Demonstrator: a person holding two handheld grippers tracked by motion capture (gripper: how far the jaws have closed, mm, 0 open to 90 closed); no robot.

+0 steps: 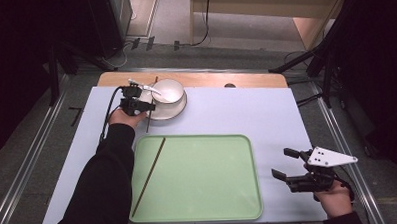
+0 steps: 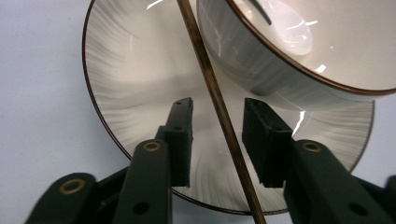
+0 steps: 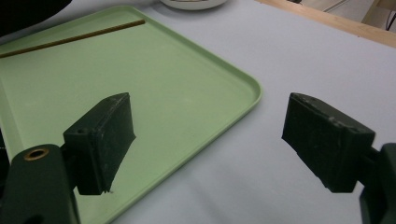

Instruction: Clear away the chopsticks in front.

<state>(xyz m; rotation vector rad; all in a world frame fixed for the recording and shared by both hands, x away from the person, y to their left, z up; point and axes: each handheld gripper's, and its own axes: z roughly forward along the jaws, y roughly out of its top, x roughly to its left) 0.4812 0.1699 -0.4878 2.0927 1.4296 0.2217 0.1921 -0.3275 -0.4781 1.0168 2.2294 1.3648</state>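
In the high view, the left gripper (image 1: 145,107) is held at the upper left of the frame by an outstretched dark-sleeved arm, at a plate (image 1: 182,107) carrying a bowl (image 1: 168,90), while the right gripper (image 1: 284,165) is held at the lower right above the worktop (image 1: 246,113), beside a green tray (image 1: 204,177) with one chopstick (image 1: 148,175) on it. In the left gripper view, the jaws are set apart on either side of a second chopstick (image 2: 215,100) lying over the plate, not clamped on it. In the right gripper view, the jaws are spread wide over the tray's corner (image 3: 250,88), and no writing can be read.
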